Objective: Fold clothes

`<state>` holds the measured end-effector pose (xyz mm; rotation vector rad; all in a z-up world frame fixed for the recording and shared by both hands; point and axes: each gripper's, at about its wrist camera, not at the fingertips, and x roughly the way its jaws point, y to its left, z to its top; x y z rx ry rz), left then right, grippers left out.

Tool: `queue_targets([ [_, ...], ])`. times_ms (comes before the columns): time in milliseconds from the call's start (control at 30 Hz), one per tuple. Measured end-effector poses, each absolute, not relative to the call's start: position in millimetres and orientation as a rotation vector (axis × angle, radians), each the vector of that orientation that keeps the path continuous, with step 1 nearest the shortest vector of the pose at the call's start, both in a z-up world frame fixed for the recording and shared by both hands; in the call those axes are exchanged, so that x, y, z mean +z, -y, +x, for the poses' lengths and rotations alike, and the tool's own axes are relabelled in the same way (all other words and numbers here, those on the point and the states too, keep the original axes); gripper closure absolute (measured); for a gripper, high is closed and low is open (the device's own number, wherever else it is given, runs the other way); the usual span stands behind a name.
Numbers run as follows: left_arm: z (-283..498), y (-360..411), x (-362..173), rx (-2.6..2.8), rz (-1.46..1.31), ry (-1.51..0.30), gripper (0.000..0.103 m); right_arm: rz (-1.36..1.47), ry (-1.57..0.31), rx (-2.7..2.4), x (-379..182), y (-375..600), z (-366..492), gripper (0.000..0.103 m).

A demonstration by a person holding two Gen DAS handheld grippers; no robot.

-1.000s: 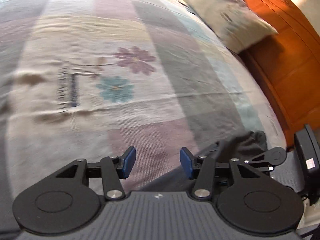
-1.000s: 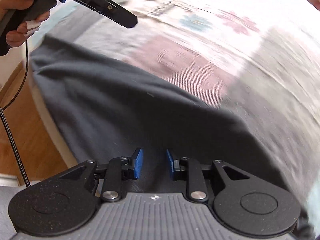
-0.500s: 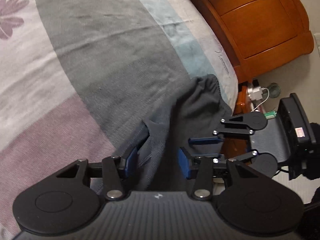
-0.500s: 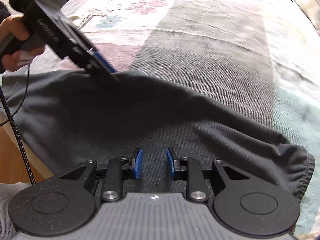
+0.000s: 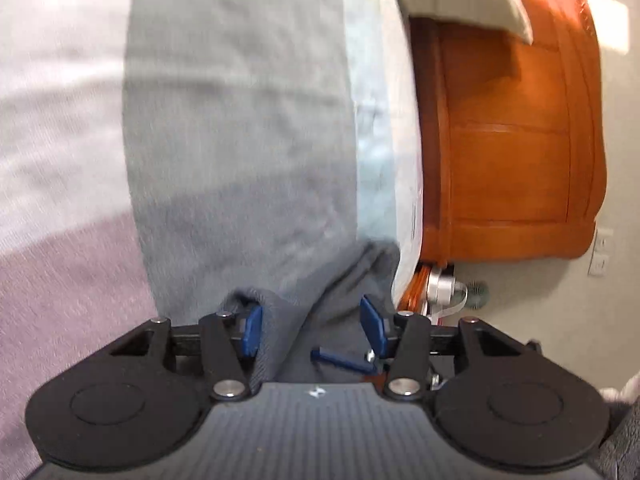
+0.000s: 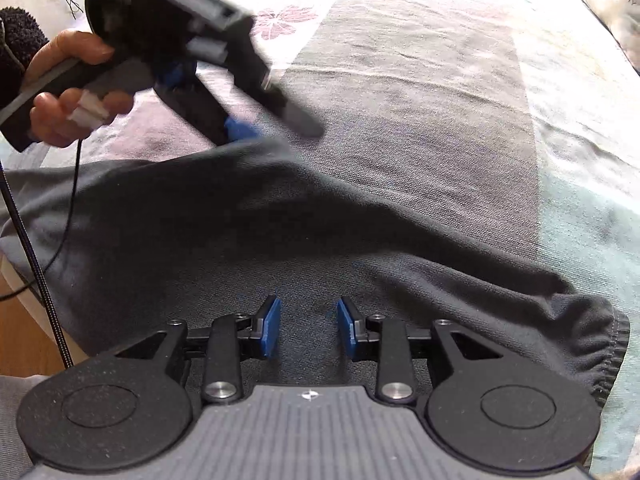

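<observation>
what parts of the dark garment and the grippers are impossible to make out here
- Dark garment: near part hidden under the right gripper body, right wrist view; left side cut off by the edge.
- Left gripper: tips motion-blurred, right wrist view, so contact with cloth is unclear.
- Garment type: not settled in either view.

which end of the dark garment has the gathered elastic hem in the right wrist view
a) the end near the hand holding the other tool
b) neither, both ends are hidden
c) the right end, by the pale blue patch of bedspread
c: the dark garment ends in a puckered, elastic-gathered hem at the right of the right wrist view, lying on the bedspread.
</observation>
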<state>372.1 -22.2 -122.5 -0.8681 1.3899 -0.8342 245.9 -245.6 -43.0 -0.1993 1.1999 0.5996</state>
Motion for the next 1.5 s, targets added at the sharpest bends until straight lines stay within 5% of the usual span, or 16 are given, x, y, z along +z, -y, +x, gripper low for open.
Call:
queue_targets([
  [367,356,-32,-81,-0.681,-0.778,-1.217,0.052,-0.186,-1.205,0.592,-44,249,243,0.062],
  [467,350,-30,-65,-0.706,-0.557,-1.238,0.055,-0.193,-1.203,0.597,-43,249,241,0.062],
  [567,331,-28,-51,-0.697,-0.294,-1.243,0.07,-0.202,-1.204,0.599,-43,250,242,0.062],
  [867,294,-17,-56,-0.773,0.014,-1.269,0.071,-0.242,-1.208,0.622,-44,245,243,0.06],
  [967,289,-6,-60,-0.778,0.092,-1.259,0.1,-0.255,-1.207,0.63,-42,243,242,0.06],
  [1500,248,-70,-26,-0.392,-0.163,-1.272,0.102,-0.255,-1.194,0.652,-34,245,237,0.06],
])
